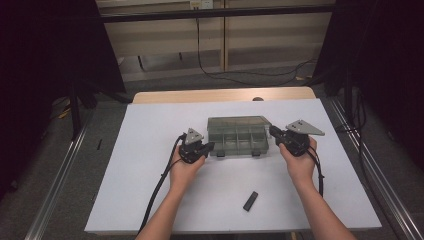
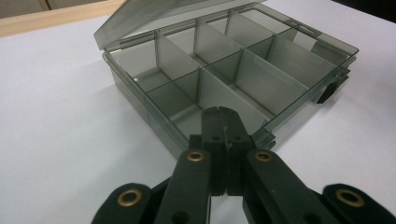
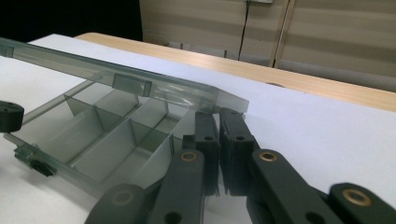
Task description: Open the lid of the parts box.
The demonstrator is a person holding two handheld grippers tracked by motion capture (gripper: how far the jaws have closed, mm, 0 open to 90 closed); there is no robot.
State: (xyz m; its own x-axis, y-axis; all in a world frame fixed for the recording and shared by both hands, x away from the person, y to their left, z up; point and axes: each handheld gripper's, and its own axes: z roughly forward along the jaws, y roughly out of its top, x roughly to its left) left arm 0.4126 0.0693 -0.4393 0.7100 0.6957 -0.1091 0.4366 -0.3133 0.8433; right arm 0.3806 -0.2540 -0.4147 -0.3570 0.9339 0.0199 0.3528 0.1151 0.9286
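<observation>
Clear grey box [image 1: 239,135] sat mid-desk on white desk [image 1: 150,190], long side toward the person, dividers inside forming compartments, all seen bare. Lid [image 3: 116,77] hinged at far edge, raised part way, slanting over the compartments in right gripper view; in left gripper view lid [image 2: 140,18] tilted up behind the back row. Black latches on near wall, one [image 2: 328,92] at the near right corner. Left tongs [image 1: 210,147] held in left hand [image 1: 184,172], just at the box's near left corner; jaws closed together, nothing between them, tips [image 2: 219,126] over the corner rim of box [image 2: 280,70] and apparently touching it, contact not certain. Right tongs [image 1: 273,131] held in right hand [image 1: 300,167], at the box's right end near the back corner; jaws nearly together with a thin gap, nothing clamped. In right gripper view tips [image 3: 219,128] sat right under the lid's end edge, seemingly against it, beside the end wall of box [image 3: 93,140]; whether lid rested on them could not be told. Grey plates on top of both tongs, cables trailing back along forearms. Small black bar [image 1: 250,201] lay on the desk well apart from the box, near front edge, between the two forearms. Wooden strip [image 1: 225,94] along far side of desk.
</observation>
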